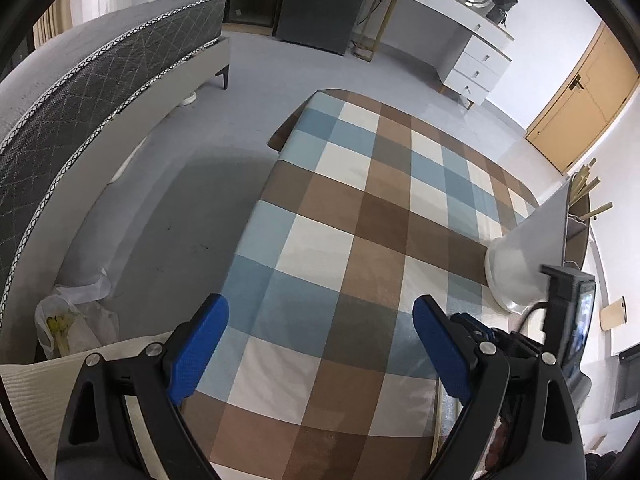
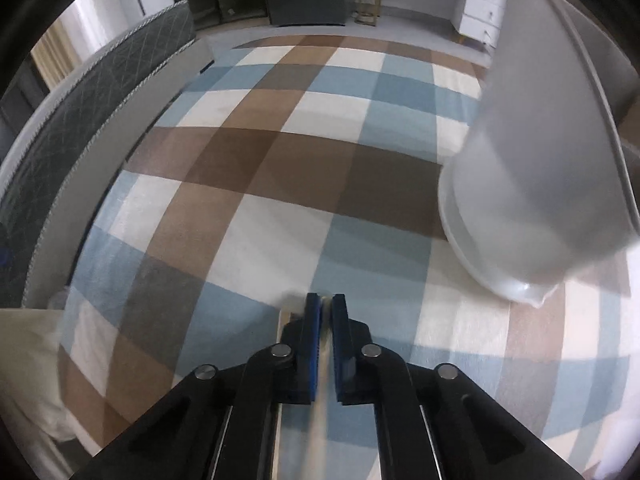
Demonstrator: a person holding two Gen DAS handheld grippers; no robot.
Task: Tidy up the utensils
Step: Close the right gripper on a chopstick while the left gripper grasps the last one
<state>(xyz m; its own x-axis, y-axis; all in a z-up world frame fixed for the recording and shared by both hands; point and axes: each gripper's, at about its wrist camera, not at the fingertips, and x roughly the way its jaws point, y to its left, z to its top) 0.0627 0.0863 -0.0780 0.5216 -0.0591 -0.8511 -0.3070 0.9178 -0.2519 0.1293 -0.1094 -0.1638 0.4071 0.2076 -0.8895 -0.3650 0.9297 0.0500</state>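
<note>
A checked tablecloth (image 1: 340, 200) (image 2: 260, 160) covers the table. My left gripper (image 1: 320, 304) hangs open above it with nothing between its blue pads. At the table's right edge stands a white cone-shaped holder (image 1: 528, 248) (image 2: 540, 200) with wooden chopsticks (image 1: 588, 192) sticking out of its top. My right gripper (image 2: 326, 300) is low over the cloth, left of the holder's base, its jaws shut on a thin pale wooden chopstick (image 2: 325, 320), which is blurred. In the left wrist view that chopstick (image 1: 437, 416) runs along the cloth beside my left gripper's right finger.
A grey bed (image 1: 80, 100) runs along the left, with floor between it and the table. A plastic bag (image 1: 72, 320) lies on the floor and a pale cushion (image 1: 32, 392) sits at the lower left. A white dresser (image 1: 472, 52) and a wooden door (image 1: 580, 100) stand beyond.
</note>
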